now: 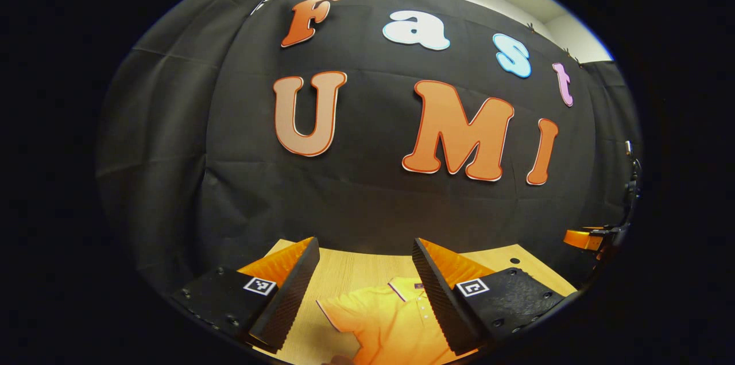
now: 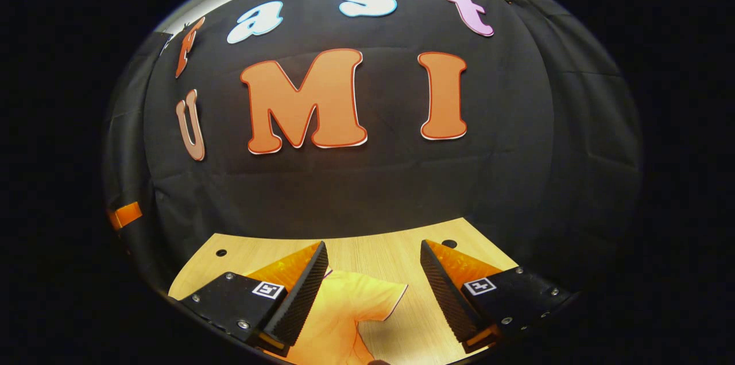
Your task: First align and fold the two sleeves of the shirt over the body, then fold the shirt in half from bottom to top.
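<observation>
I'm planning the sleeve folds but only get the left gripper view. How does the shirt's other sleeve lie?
Observer: In the right gripper view, that sleeve lies spread flat on the table, not yet folded over the body.
Operator: Has the right claw got hold of it?
Observer: No. The right claw is open and grips nothing. The sleeve shows in the gap between its fingers.
</observation>
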Demonstrator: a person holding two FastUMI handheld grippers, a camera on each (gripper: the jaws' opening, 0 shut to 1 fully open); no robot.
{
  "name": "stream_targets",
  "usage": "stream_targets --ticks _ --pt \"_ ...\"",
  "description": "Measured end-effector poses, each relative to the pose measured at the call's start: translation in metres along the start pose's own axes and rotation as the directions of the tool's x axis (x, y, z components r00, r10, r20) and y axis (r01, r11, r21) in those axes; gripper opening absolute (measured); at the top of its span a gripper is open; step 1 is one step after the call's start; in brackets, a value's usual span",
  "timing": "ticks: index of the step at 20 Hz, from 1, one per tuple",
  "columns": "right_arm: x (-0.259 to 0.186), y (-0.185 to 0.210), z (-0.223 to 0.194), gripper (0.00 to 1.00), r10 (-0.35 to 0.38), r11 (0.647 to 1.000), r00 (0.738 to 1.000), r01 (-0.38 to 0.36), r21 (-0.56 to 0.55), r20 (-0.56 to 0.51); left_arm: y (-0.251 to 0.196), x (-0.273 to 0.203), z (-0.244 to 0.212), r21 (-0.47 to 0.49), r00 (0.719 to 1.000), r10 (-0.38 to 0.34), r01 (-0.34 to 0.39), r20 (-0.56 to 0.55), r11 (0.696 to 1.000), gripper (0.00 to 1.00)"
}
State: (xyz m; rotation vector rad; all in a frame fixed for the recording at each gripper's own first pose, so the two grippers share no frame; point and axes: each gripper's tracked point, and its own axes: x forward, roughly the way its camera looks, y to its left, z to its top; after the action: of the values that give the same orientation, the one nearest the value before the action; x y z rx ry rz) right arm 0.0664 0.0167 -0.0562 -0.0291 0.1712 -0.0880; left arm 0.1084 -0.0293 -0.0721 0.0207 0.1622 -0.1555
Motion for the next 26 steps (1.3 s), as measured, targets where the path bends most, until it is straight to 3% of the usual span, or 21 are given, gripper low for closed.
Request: stream_targets --ticks 3,5,8,11,13,14,16,20,22,26 --pt "0.024 0.006 -0.021 0.98 0.015 0.998 0.990 -0.005 0.065 -0.140 0.007 0.002 -0.011 0.010 1.000 -0.011 0.011 -0.023 1.000 0.98" --pt "0.040 0.011 -0.045 0.98 0.040 0.990 0.954 0.003 0.144 -0.298 0.010 0.004 -0.020 0.010 0.998 -0.020 0.020 -0.053 1.000 0.98" --pt "0.067 0.009 -0.088 0.98 0.075 0.976 0.870 0.036 0.215 -0.487 0.011 0.011 -0.032 -0.015 0.995 -0.035 0.034 -0.089 0.999 0.98" --pt "0.105 -0.008 -0.134 0.98 0.026 0.977 0.789 0.110 0.182 -0.614 0.020 0.020 -0.040 0.013 0.994 -0.020 0.022 -0.110 1.000 0.98" --pt "0.117 -0.021 -0.170 0.98 -0.018 0.979 0.709 0.154 0.130 -0.705 0.024 0.025 -0.043 0.013 0.993 -0.012 0.014 -0.122 1.000 0.98" --pt "0.122 -0.027 -0.185 0.99 -0.041 0.981 0.670 0.166 0.095 -0.741 0.026 0.027 -0.046 0.009 0.992 -0.009 0.010 -0.130 1.000 0.98" --pt "0.134 -0.035 -0.213 0.99 -0.088 0.984 0.621 0.178 0.030 -0.779 0.031 0.034 -0.056 0.001 0.988 0.001 0.000 -0.153 1.000 0.98" --pt "0.147 -0.029 -0.250 0.99 -0.080 0.980 0.528 0.196 0.030 -0.846 0.042 0.043 -0.076 -0.013 0.978 0.025 -0.029 -0.205 1.000 0.98" --pt "0.155 -0.032 -0.263 0.99 -0.096 0.975 0.504 0.223 0.022 -0.858 0.049 0.044 -0.082 -0.016 0.973 0.041 -0.046 -0.229 0.999 0.98" --pt "0.164 -0.036 -0.278 0.94 -0.108 0.964 0.482 0.266 0.028 -0.869 0.063 0.045 -0.087 -0.013 0.969 0.070 -0.076 -0.238 0.997 0.98"
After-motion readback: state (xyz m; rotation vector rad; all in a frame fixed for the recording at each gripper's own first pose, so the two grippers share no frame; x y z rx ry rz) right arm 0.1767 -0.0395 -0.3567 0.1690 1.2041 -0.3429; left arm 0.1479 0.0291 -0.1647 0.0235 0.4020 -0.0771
